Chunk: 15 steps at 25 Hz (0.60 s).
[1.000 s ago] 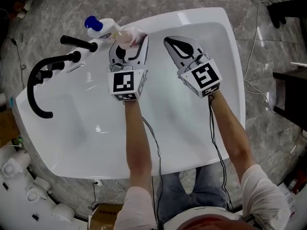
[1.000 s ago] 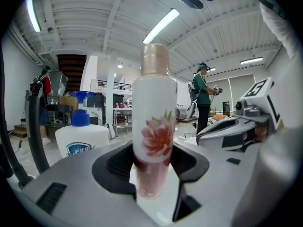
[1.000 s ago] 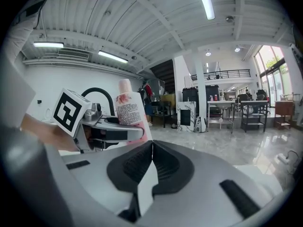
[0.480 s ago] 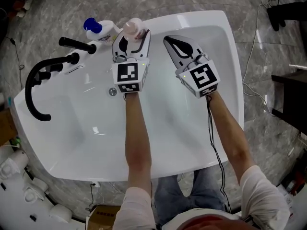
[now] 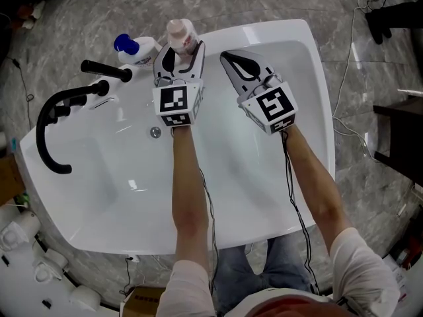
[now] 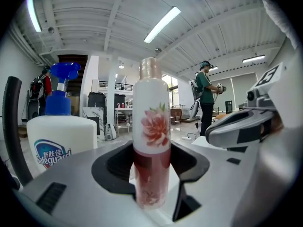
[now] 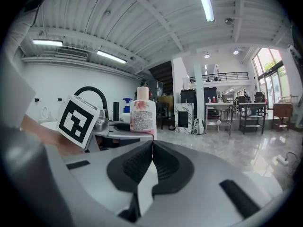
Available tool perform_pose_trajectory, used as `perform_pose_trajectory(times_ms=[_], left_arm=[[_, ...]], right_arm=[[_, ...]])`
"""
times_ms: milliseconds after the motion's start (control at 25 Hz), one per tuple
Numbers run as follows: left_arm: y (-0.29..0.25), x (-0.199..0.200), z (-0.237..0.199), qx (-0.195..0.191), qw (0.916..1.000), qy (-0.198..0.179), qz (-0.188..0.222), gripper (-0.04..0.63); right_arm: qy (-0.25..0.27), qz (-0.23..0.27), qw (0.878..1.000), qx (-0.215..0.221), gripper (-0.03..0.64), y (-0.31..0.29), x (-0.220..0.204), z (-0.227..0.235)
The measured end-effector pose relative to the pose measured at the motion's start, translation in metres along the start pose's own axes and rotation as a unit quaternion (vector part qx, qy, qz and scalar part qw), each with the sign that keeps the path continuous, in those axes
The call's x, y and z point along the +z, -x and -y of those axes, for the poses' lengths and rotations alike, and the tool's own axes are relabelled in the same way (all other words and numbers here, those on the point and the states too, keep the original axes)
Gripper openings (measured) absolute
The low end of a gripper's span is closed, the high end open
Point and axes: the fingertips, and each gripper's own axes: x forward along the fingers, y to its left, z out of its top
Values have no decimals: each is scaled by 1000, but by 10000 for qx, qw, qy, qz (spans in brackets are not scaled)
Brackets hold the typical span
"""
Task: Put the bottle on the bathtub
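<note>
**1. bottle** (image 5: 180,32) – slim cyl., upright; white body w/ pink flower print, dark red lower part, pale pink cap. Loc: at far rim of bathtub (image 5: 277,30), just right of soap dispenser (image 5: 135,45); can't tell if base touches rim

**2. left gripper** (image 5: 180,50) – grey hard plastic, black pads, marker cube at rear; jaws set wide, clamped on bottle's lower body

**3. right gripper** (image 5: 227,57) – same build; jaws closed tip to tip, nothing btwn; over tub interior, apart from bottle

**4. bathtub** – glossy white, smooth, rounded-rect. basin; small round metal drain (image 5: 154,132)

**5. soap dispenser** – squat white plastic, blue pump head, at rim

**6. faucet** (image 5: 47,124) – black curved tube; black rod-shaped hand shower (image 5: 106,69) beside it

**7. floor** (image 5: 79,5) – grey veined stone, polished
</note>
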Motion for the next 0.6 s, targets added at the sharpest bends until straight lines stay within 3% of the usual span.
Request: perform_pose_trajectory(times_ms=[600], left_arm=[[-7, 4, -5, 179, 9998, -47, -69, 232]], right_arm=[[-43, -37, 10000, -8, -5, 0, -1, 2]])
